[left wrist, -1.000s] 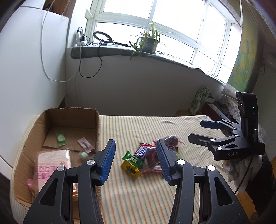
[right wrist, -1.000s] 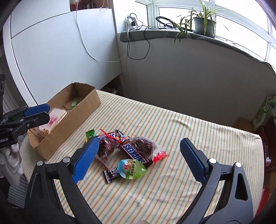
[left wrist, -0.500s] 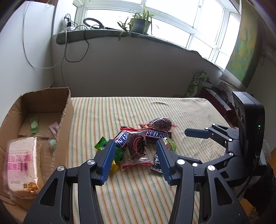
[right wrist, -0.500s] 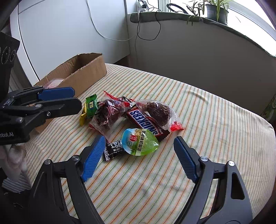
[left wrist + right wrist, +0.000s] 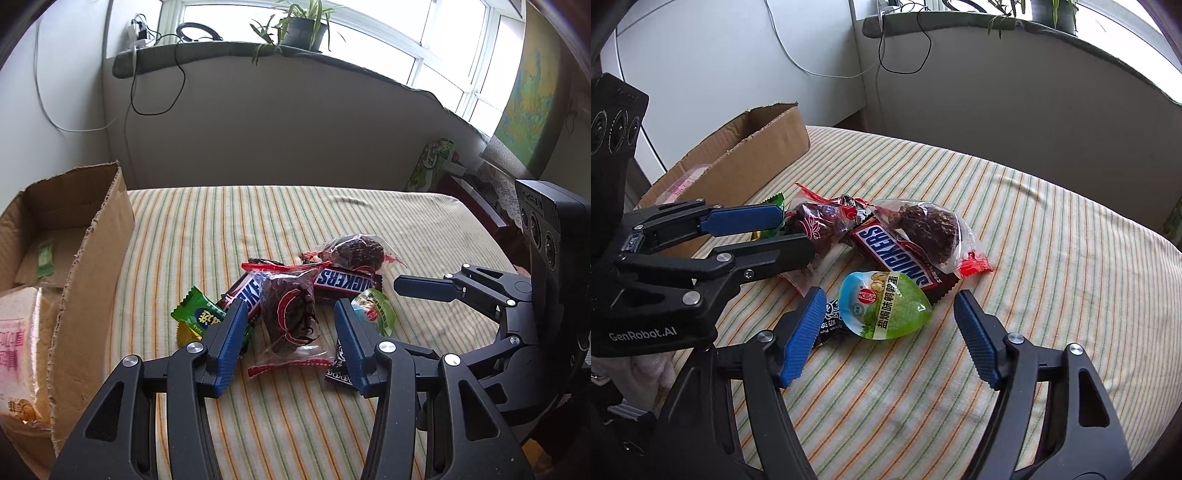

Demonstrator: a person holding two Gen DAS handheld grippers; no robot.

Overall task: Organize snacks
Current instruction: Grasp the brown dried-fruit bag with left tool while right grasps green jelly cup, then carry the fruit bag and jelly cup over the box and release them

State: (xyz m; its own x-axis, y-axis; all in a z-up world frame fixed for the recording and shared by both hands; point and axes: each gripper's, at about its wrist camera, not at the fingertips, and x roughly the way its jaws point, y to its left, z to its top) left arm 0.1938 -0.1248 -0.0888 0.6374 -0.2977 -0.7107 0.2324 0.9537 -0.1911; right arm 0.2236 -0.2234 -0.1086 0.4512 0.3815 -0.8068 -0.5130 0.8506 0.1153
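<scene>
A heap of snacks lies on the striped cloth. A clear packet of dark dried fruit (image 5: 291, 317) lies between the fingers of my open left gripper (image 5: 290, 325), just ahead of the pads. The Snickers bar (image 5: 897, 254) lies under a second dark fruit packet (image 5: 931, 232). A green egg-shaped packet (image 5: 886, 306) sits just ahead of my open right gripper (image 5: 886, 314), between its fingertips. A small green candy (image 5: 197, 314) lies on the left of the heap. The cardboard box (image 5: 92, 266) stands on the left and holds a pink-printed bag (image 5: 14, 339).
A small black packet (image 5: 831, 314) pokes out under the egg packet. The left gripper (image 5: 764, 236) shows in the right wrist view, the right gripper (image 5: 443, 291) in the left one. A grey wall stands behind the bed. A green tissue box (image 5: 430, 166) is at the far right.
Both grippers have come down and closer to the heap. The left now straddles the dried fruit packet, the right the green egg packet. Both stay open.
</scene>
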